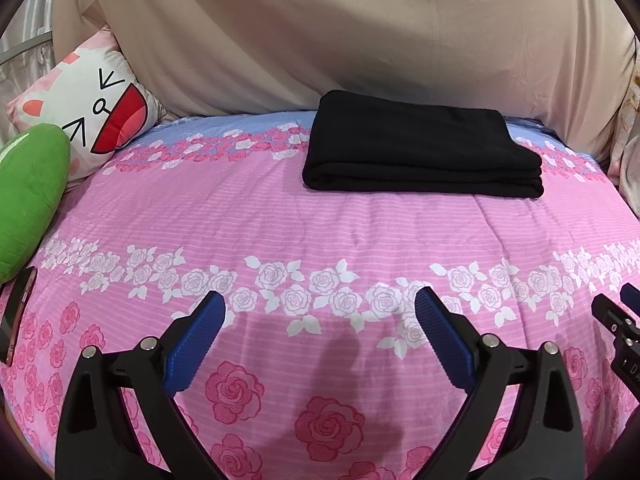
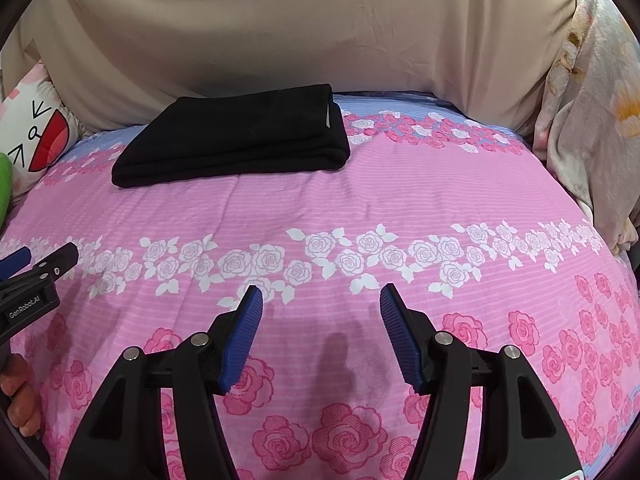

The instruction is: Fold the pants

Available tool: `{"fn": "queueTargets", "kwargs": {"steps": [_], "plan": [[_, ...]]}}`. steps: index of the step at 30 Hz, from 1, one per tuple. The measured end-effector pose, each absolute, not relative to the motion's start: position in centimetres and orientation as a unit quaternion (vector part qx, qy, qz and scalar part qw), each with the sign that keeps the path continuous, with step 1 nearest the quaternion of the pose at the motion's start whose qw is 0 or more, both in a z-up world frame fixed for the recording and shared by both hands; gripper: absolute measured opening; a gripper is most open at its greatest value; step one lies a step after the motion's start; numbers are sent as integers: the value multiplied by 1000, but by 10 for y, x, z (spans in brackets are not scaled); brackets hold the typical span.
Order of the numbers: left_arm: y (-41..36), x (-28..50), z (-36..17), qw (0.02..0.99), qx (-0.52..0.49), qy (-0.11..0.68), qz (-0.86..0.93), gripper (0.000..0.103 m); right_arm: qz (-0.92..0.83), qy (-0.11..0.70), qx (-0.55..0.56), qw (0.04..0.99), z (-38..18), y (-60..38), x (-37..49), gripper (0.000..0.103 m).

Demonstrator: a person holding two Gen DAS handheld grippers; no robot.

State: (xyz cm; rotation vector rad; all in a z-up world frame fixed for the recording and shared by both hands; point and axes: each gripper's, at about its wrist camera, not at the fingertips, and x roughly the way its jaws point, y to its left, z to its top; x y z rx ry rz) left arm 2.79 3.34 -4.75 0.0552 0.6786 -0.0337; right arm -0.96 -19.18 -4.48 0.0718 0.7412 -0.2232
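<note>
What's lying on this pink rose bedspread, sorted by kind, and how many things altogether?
Folded black fabric pants: 1
Cushions, a white cartoon-face pillow and a green plush cushion: 2
Dark flat phone-like slab at the left edge: 1
Open, empty hand-held grippers, left and right: 2
Total: 6

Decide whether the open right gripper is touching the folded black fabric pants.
Apart. In the right wrist view a wide stretch of pink floral bedspread separates the right gripper from the black pants.

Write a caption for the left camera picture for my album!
Folded black pants rest on the pink rose bedspread, beyond the open left tool.
</note>
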Motion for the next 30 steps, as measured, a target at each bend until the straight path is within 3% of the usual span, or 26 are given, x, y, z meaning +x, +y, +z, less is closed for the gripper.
{"fn": "queueTargets", "kwargs": {"steps": [23,25,30], "plan": [[28,25,-46,945,39,326,-16,91,-112,366,33,923,-47,-191,-9,60],[29,27,-48,943,37,331,-18,86,-111,367,32,923,-48,-191,-8,60],[29,27,-48,943,37,331,-19,84,-112,368,32,922,-48,-192,-8,60]]}}
